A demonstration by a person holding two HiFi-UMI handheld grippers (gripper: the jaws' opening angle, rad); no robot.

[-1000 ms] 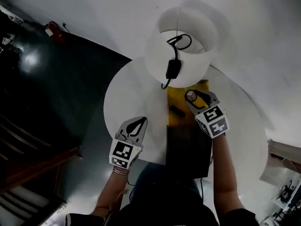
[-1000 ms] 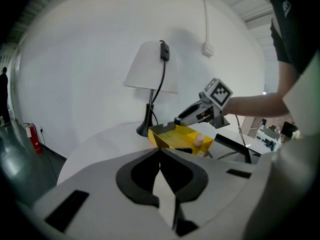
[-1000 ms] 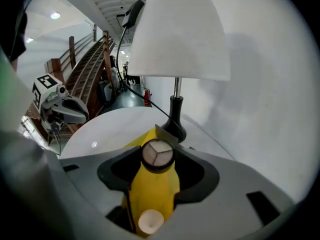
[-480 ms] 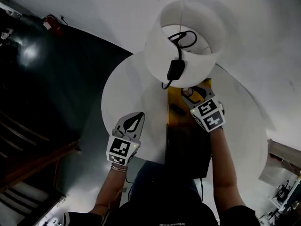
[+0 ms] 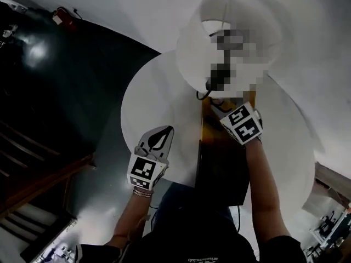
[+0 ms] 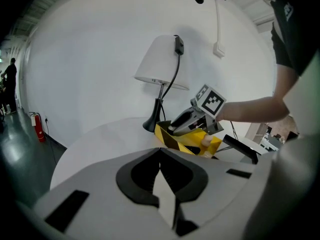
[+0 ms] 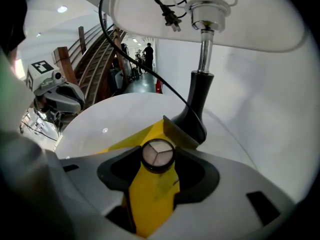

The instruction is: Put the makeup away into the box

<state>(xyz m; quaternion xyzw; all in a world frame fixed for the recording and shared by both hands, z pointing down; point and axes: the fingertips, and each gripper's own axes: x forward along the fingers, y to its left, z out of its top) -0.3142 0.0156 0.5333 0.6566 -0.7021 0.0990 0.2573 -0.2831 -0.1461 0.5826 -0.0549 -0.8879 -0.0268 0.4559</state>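
Probably light, stiff, slick and crack-prone, the round compact (image 7: 158,154) sits pinched across its rim between the wide-set jaws of our right gripper (image 7: 159,170), over the yellow box (image 7: 132,136) at 6 o'clock from the lamp base (image 7: 197,114), while the jaws of our left gripper (image 6: 162,179) are closed on nothing.

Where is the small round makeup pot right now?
In the right gripper view, the makeup pot is gripped between the jaws of the right gripper, above the yellow box, just in front of the lamp's black base.
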